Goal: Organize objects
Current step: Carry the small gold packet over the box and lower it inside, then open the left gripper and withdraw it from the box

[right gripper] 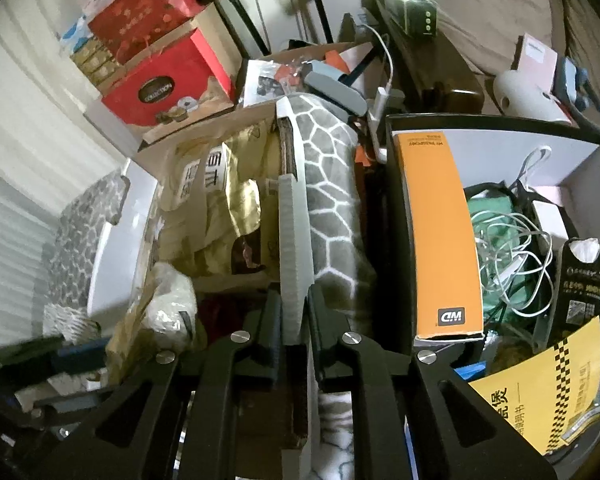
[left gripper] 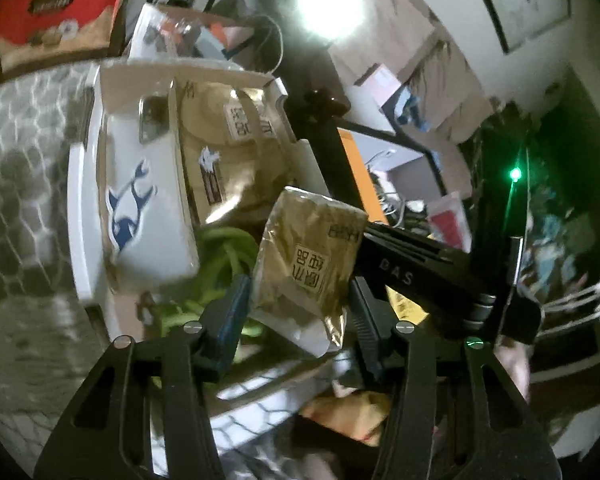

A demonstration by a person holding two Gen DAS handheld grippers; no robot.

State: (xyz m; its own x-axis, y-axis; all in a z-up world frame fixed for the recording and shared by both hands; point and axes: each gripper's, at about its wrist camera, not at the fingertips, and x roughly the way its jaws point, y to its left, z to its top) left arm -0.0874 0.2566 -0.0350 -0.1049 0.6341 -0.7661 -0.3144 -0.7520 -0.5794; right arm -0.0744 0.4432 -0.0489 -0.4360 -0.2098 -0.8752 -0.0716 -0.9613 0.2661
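Note:
My left gripper [left gripper: 296, 312] is shut on a gold foil packet [left gripper: 308, 256] with black print and holds it above a white storage box [left gripper: 80, 216]. Inside that box lie a white packet with a blue deer logo [left gripper: 140, 200], a larger gold packet [left gripper: 228, 148] and something green [left gripper: 224, 252]. My right gripper [right gripper: 296, 312] is shut on the box's upright white wall [right gripper: 294, 240], whose outer face has a grey stone pattern [right gripper: 332, 200]. In the right wrist view, gold packets [right gripper: 216, 200] lie inside the box, left of that wall.
A black-framed bin [right gripper: 540, 152] to the right holds an orange WD box [right gripper: 440, 232], white cables [right gripper: 512, 248] and a yellow booklet [right gripper: 540, 392]. Red gift boxes [right gripper: 160, 76] stand at the back left. An open cardboard box [right gripper: 300, 68] of clutter sits behind.

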